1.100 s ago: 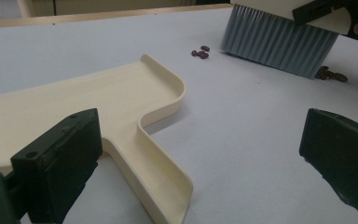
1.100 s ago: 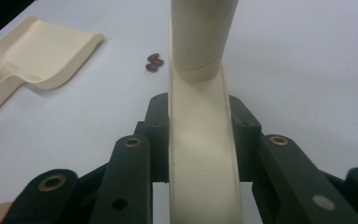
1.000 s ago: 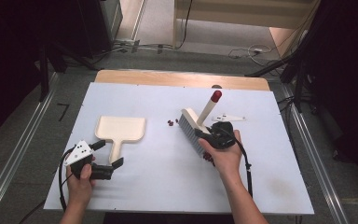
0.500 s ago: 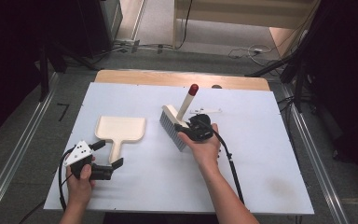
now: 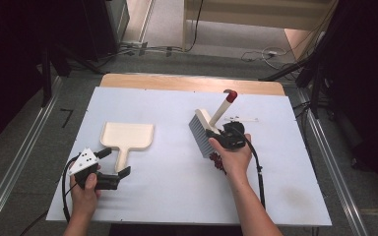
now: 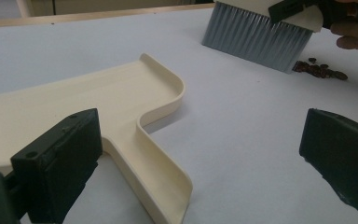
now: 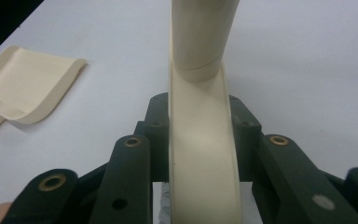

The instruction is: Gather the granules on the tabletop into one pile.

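The brush (image 5: 204, 132) has swung back right, right claw (image 5: 222, 136) clamping it; left claw (image 5: 114, 162) wide.

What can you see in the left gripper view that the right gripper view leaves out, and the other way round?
The left gripper view alone has the brush's grey bristles, the dark crumbs beside them, and the dustpan's handle lying between the left gripper's open jaws, untouched. The right gripper view alone has the right gripper clamped on the brush's cream handle. Both share the cream dustpan and the white tabletop.
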